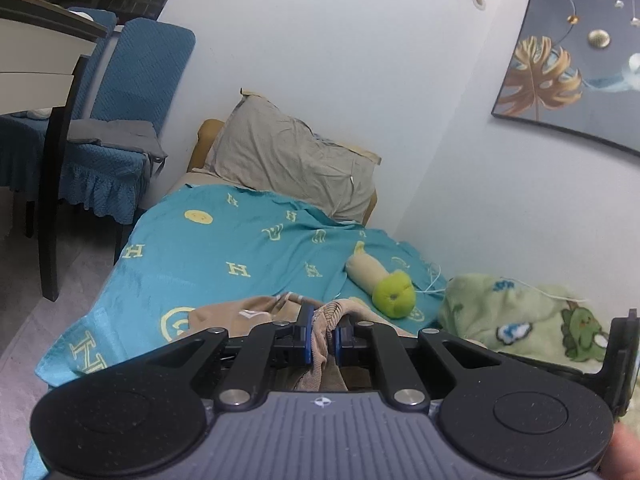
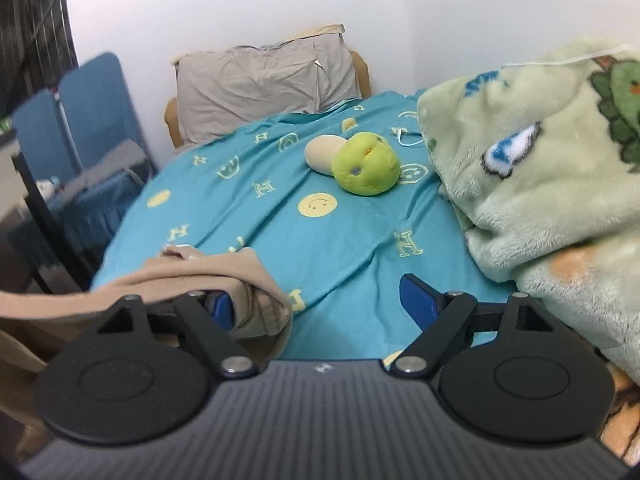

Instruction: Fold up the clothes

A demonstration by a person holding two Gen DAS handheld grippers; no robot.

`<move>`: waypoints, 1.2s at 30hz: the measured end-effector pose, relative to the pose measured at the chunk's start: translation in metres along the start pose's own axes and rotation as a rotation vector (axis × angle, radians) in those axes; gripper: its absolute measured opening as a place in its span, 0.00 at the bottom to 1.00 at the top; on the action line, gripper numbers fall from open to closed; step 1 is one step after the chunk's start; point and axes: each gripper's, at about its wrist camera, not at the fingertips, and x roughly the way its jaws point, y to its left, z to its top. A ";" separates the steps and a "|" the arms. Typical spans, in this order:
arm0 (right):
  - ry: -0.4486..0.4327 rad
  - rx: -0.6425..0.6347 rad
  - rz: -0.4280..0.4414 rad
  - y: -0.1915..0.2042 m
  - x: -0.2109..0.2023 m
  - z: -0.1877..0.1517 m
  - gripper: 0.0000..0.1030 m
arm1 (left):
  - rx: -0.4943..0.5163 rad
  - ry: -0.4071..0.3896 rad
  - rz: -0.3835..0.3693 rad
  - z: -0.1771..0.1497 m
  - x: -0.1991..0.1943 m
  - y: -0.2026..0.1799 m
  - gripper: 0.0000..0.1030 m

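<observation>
While the teal bedsheet (image 1: 224,240) repeats a pale yellow letter "H" among smiley faces — the only writing legible — the tan garment (image 1: 324,316) lies bunched at its near edge. The left gripper (image 1: 323,338) has its blue pads pressed together on a ribbed fold of that garment. The right gripper (image 2: 320,308) stands spread wide, the garment (image 2: 224,276) draped over its left finger (image 2: 220,306) only. A green and beige plush toy (image 2: 360,164) rests further up, just beside a pale green fleece blanket (image 2: 540,180) — dinosaur-printed.
</observation>
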 end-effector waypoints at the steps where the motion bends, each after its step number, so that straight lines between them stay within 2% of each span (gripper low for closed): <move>1: 0.016 0.011 0.006 -0.002 0.004 0.001 0.81 | 0.002 0.000 0.000 0.000 0.000 -0.001 0.10; 5: 0.150 -0.004 0.069 0.008 0.034 -0.011 0.80 | -0.008 -0.003 0.005 0.001 0.000 0.002 0.10; 6: 0.183 -0.027 0.070 0.014 0.043 -0.016 0.78 | -0.013 0.003 0.014 0.001 0.001 0.004 0.10; 7: 0.212 -0.059 0.060 0.021 0.052 -0.022 0.71 | -0.018 0.010 0.023 0.001 0.002 0.005 0.10; 9: 0.253 -0.142 0.025 0.035 0.068 -0.032 0.66 | -0.021 0.032 0.051 0.001 0.004 0.008 0.10; 11: 0.212 -0.245 -0.051 0.045 0.070 -0.038 0.63 | -0.020 0.071 0.084 -0.001 0.008 0.012 0.10; 13: 0.118 -0.229 -0.096 0.043 0.059 -0.033 0.57 | -0.020 0.121 0.112 -0.004 0.014 0.016 0.10; 14: 0.069 -0.188 -0.087 0.039 0.051 -0.029 0.52 | -0.018 0.147 0.121 -0.006 0.018 0.017 0.12; 16: -0.028 -0.100 -0.045 0.030 0.034 -0.019 0.24 | 0.004 0.186 0.125 -0.012 0.022 0.017 0.17; 18: -0.094 -0.064 -0.009 0.025 0.024 -0.013 0.16 | 0.050 0.201 0.137 -0.017 0.025 0.012 0.22; 19: -0.115 -0.060 0.000 0.024 0.020 -0.011 0.16 | 0.074 0.207 0.144 -0.019 0.026 0.009 0.23; 21: -0.130 -0.054 0.028 0.023 0.015 -0.008 0.15 | 0.109 0.215 0.145 -0.024 0.030 0.002 0.42; 22: -0.131 -0.052 0.043 0.024 0.013 -0.008 0.15 | 0.127 0.216 0.146 -0.026 0.031 0.000 0.47; 25: -0.142 -0.057 0.088 0.029 0.007 -0.006 0.15 | 0.198 0.211 0.154 -0.035 0.036 -0.011 0.54; 27: -0.162 -0.064 0.109 0.035 0.000 -0.005 0.15 | 0.232 0.184 0.189 -0.041 0.040 -0.017 0.64; 31: -0.228 -0.066 0.149 0.041 -0.015 -0.002 0.15 | 0.233 0.159 0.271 -0.051 0.053 -0.019 0.65; 34: -0.259 -0.075 0.115 0.041 -0.019 -0.001 0.16 | 0.218 0.214 0.385 -0.055 0.063 -0.011 0.65; 36: -0.256 -0.074 0.079 0.040 -0.016 0.000 0.17 | 0.206 0.265 0.449 -0.057 0.065 -0.002 0.71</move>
